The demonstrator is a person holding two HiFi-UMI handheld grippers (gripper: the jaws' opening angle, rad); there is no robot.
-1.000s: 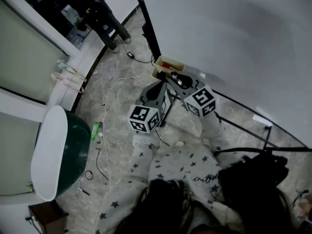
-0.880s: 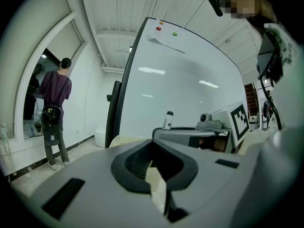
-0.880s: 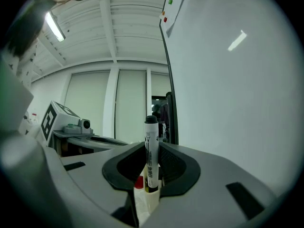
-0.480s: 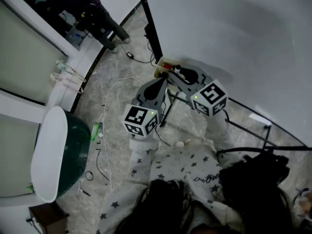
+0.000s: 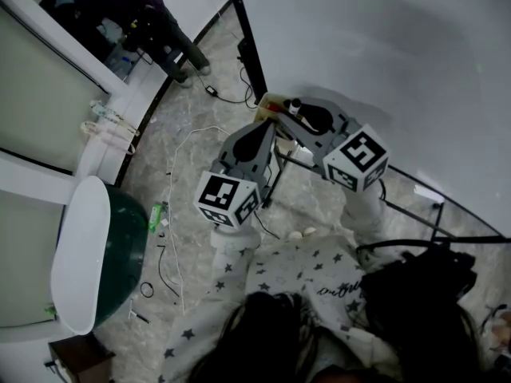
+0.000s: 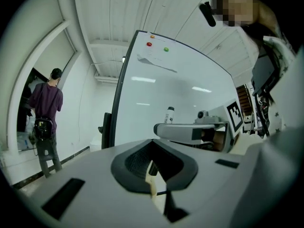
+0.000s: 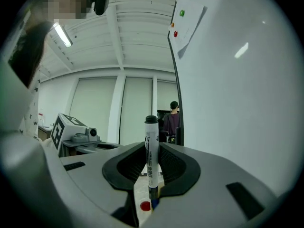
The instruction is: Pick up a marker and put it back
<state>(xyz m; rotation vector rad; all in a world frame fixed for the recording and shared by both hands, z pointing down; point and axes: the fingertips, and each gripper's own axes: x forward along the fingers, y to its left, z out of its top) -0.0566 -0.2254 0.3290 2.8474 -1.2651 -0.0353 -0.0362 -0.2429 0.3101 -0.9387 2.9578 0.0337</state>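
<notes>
A white marker with a black cap (image 7: 151, 151) stands upright between my right gripper's (image 7: 151, 167) jaws, which are shut on its barrel. In the head view the marker (image 5: 294, 104) and right gripper (image 5: 299, 114) hang just above the cream pen tray (image 5: 270, 107) at the whiteboard's (image 5: 383, 46) lower corner. A red cap (image 7: 145, 205) shows in the tray below the marker. My left gripper (image 5: 267, 130) points at the tray from the left. Its jaws (image 6: 154, 167) stand a little apart with nothing between them. The left gripper view shows the marker (image 6: 168, 115) above the right gripper (image 6: 190, 129).
A person (image 5: 152, 22) stands by the window at the back left. Cables (image 5: 192, 142) trail over the marble floor. A dark green bin with a white lid (image 5: 88, 246) sits at the left, a black bag (image 5: 415, 294) at the right. Black stand legs (image 5: 275, 178) run under the board.
My right gripper has risen and drawn back to the right, with the marker lifted from the tray. My left gripper has shifted slightly down and left.
</notes>
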